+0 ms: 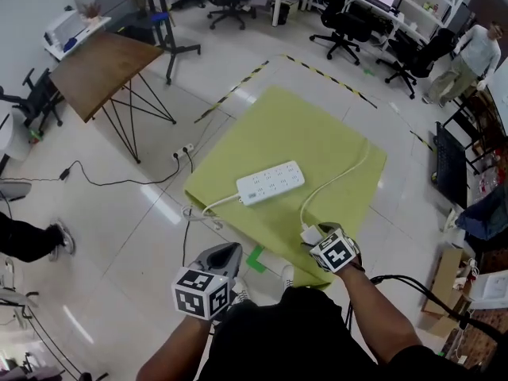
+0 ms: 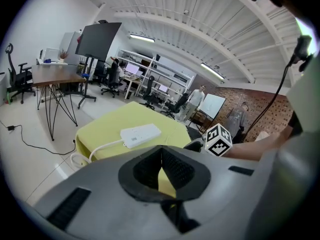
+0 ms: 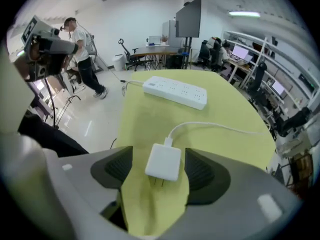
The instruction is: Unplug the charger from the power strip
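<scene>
A white power strip (image 1: 270, 182) (image 2: 140, 134) (image 3: 175, 91) lies in the middle of a yellow-green covered table (image 1: 294, 133). The white charger (image 1: 309, 234) (image 3: 164, 161) lies unplugged on the cloth near the table's near edge, prongs toward me. Its white cable (image 1: 333, 182) curves off to the right. My right gripper (image 1: 313, 241) (image 3: 160, 168) hangs just over the charger, open, a pad on each side and neither touching it. My left gripper (image 1: 232, 250) (image 2: 161, 166) is shut on nothing, held off the table's near left edge.
The strip's own cord (image 1: 214, 205) drops off the table's left edge to the floor. A wooden table (image 1: 99, 66) on wire legs stands at the far left, office chairs (image 1: 341, 26) at the back. A person (image 1: 476, 50) stands at the far right.
</scene>
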The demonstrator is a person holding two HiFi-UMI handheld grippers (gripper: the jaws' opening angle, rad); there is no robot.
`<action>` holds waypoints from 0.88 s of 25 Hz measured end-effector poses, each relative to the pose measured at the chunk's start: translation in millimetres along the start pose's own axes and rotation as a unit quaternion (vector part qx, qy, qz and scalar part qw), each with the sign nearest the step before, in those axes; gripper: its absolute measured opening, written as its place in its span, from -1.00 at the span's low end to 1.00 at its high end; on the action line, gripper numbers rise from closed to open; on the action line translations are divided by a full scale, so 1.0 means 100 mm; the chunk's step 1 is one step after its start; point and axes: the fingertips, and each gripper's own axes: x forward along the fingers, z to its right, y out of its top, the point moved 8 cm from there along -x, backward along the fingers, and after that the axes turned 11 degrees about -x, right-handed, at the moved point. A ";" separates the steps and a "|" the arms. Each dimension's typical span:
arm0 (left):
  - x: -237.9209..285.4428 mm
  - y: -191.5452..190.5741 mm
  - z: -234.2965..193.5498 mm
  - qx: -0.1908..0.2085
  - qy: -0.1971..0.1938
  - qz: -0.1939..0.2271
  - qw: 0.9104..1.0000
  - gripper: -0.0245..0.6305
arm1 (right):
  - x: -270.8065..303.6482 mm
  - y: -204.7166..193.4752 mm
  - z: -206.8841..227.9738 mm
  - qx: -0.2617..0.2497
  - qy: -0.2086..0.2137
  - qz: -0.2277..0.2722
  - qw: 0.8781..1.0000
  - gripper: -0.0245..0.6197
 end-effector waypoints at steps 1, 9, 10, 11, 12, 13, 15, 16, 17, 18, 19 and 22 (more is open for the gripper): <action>0.01 -0.02 0.00 0.003 -0.007 -0.005 1.000 -0.90 | -0.09 -0.01 -0.04 0.019 -0.003 0.017 1.000 0.08; 0.10 -0.11 0.24 0.057 -0.056 -0.043 0.996 -0.90 | -0.92 -0.22 -0.46 0.345 0.063 0.327 0.878 -0.92; 0.09 -0.12 0.31 0.062 -0.058 -0.042 0.996 -0.90 | -1.01 -0.27 -0.51 0.380 0.082 0.361 0.848 -0.92; 0.08 -0.13 0.38 0.064 -0.059 -0.039 0.995 -0.90 | -1.08 -0.32 -0.56 0.404 0.104 0.387 0.822 -0.92; 0.06 -0.16 0.46 0.065 -0.060 -0.035 0.995 -0.90 | -1.15 -0.37 -0.62 0.419 0.125 0.406 0.802 -0.92; 0.04 -0.20 0.54 0.064 -0.060 -0.032 0.996 -0.90 | -1.22 -0.42 -0.69 0.426 0.144 0.423 0.787 -0.92; -0.04 -0.33 0.70 0.066 -0.060 -0.029 0.996 -0.90 | -1.38 -0.51 -0.82 0.420 0.178 0.453 0.766 -0.92; -0.08 -0.40 0.78 0.067 -0.058 -0.027 0.996 -0.90 | -1.47 -0.53 -0.89 0.408 0.193 0.466 0.761 -0.92; -0.11 -0.48 0.87 0.067 -0.055 -0.024 0.996 -0.90 | -1.57 -0.56 -0.95 0.393 0.207 0.477 0.759 -0.92; -0.15 -0.56 0.96 0.065 -0.051 -0.019 0.996 -0.90 | -1.67 -0.59 -1.00 0.374 0.218 0.484 0.760 -0.92; -0.18 -0.63 1.07 0.060 -0.046 -0.011 0.997 -0.90 | -1.77 -0.62 -1.06 0.354 0.226 0.486 0.766 -0.92; -0.29 -0.90 1.44 0.043 -0.030 0.019 0.998 -0.90 | -2.09 -0.81 -1.23 0.279 0.215 0.471 0.809 -0.92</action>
